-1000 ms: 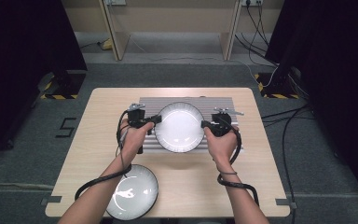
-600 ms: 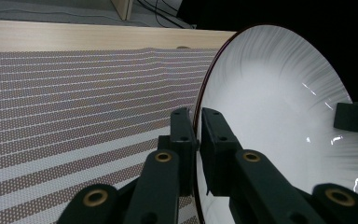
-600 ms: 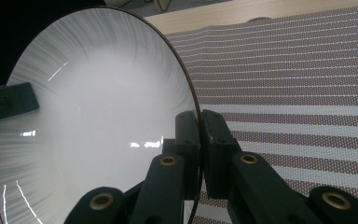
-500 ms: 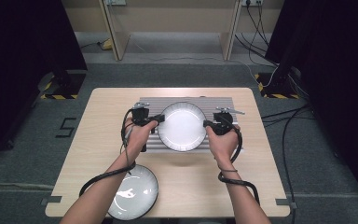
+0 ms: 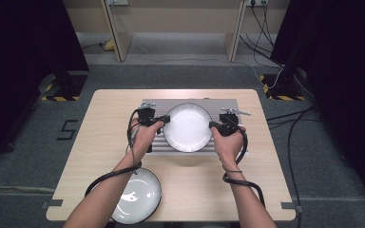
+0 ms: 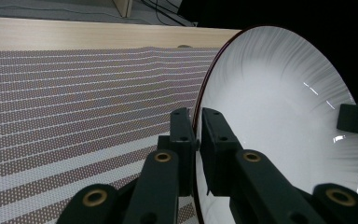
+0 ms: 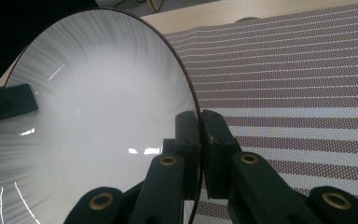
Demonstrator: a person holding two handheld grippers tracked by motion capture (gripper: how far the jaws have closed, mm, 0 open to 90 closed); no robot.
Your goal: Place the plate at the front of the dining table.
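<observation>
Over the striped mat (image 5: 228, 145) we hold one white plate (image 5: 188, 127) between us: our left gripper (image 5: 163, 119) clamps its left rim, our right gripper (image 5: 213, 126) clamps its right rim. Near the table's (image 5: 100, 118) front-left corner lies a second plate (image 5: 135, 195).

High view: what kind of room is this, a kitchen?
Probably a recording lab, not a kitchen: a light wooden table on grey carpet, black curtains either side, loose cables on the floor.
</observation>
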